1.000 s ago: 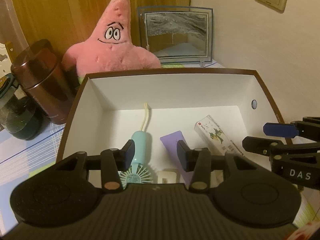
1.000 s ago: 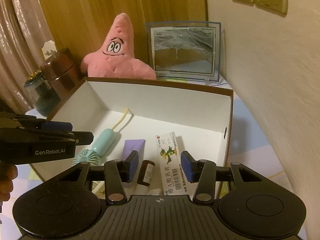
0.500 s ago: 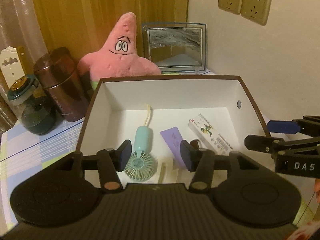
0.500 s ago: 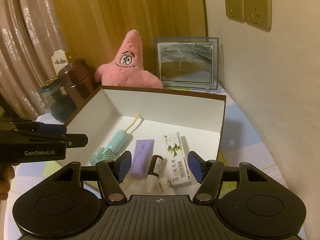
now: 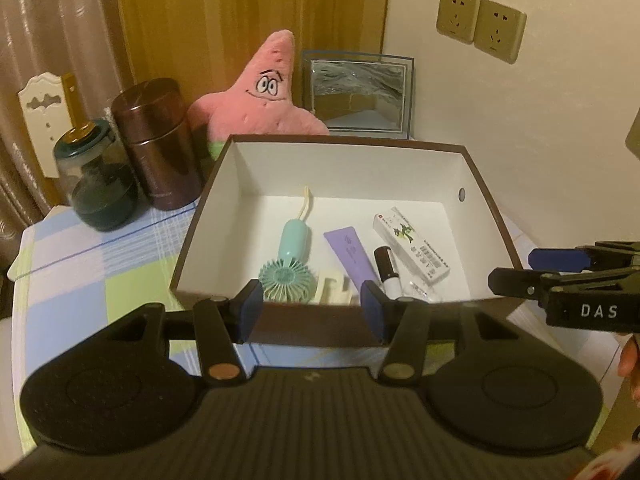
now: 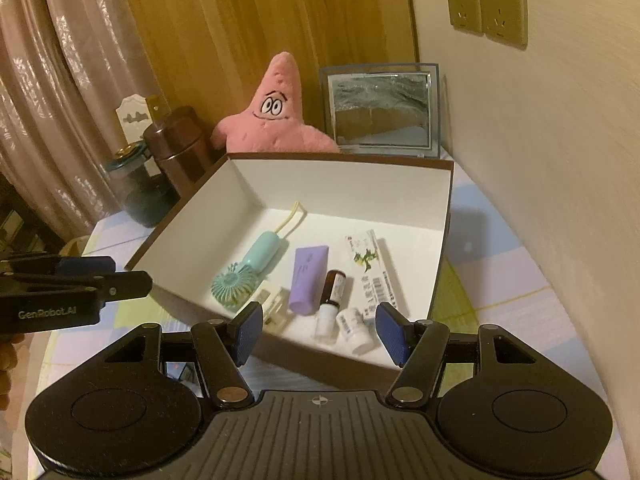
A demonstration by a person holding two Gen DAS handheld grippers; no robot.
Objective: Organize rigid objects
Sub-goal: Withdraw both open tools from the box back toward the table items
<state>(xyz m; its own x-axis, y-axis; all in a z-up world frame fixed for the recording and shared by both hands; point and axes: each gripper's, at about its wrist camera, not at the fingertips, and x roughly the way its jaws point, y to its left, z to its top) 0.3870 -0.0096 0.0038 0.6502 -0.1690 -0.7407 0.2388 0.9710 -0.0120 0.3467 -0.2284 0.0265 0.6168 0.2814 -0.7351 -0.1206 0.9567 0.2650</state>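
Observation:
A white box with a brown rim holds a teal hand fan, a purple tube, a brown bottle, a medicine carton, a small white bottle and a cream piece. My left gripper hovers open and empty over the box's near wall. Beside the box's right front corner, my right gripper is open too, with nothing between its pads.
Behind the box stand a pink star plush and a picture frame. A brown canister and a dark glass jar sit to its left on the checked tablecloth. A wall with sockets runs close on the right.
Both grippers have drawn back and risen away from the box, so more of its contents shows. Their jaws stand wider than one second ago.

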